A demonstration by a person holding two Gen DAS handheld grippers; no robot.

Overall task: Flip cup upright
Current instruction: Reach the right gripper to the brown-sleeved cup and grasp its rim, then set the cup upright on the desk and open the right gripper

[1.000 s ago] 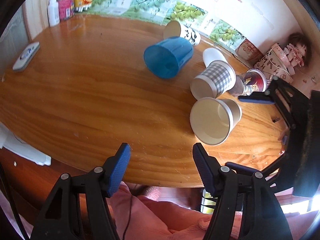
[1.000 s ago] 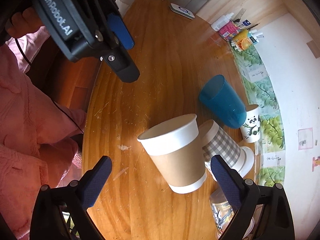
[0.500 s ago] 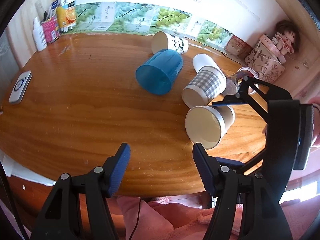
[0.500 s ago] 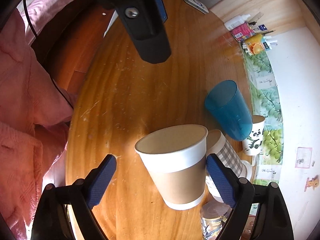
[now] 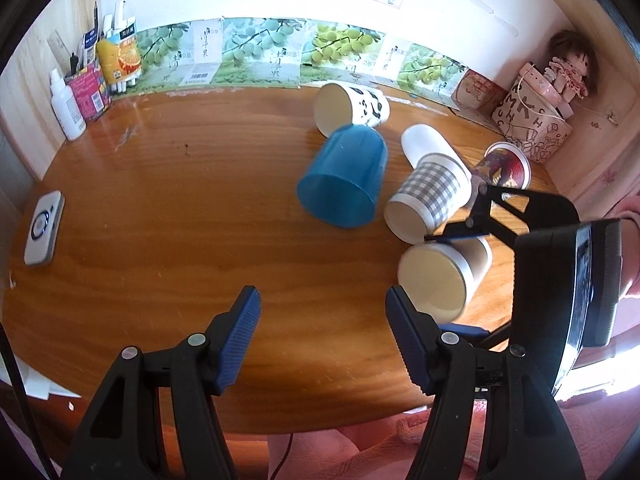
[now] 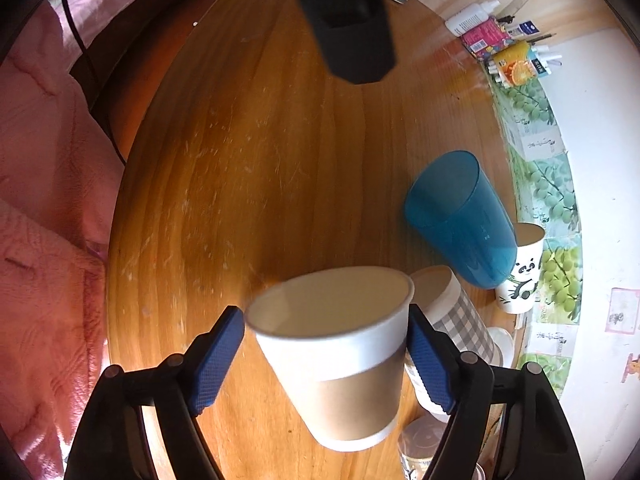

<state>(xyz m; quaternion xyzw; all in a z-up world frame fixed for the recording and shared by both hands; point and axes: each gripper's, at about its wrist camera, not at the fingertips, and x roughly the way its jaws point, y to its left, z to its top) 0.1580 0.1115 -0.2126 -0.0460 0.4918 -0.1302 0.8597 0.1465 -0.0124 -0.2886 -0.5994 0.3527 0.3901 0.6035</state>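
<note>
Gripping brown-sleeved cup (image 6: 340,356), empty; right gripper (image 6: 326,354)

The counter (image 5: 160,208) is varnished wood, glossy enough to throw back the window light, its grain plain and its near edge flecked with fine pale scratches. The brown-sleeved cup (image 6: 340,360) looks like matt paper, white at the rim and base, with a kraft-brown band round its middle. Beside it the checked cup (image 5: 434,194) is paper too, printed in a grey gingham. The blue cup (image 5: 344,176) is smooth, slightly see-through plastic with a soft shine. Both the right gripper (image 6: 326,360) and the left gripper (image 5: 322,338) are matt black plastic with ribbed blue pads (image 5: 242,336) and small shiny metal rivets. A pink quilted cloth (image 6: 44,280) lies soft and puckered.
</note>
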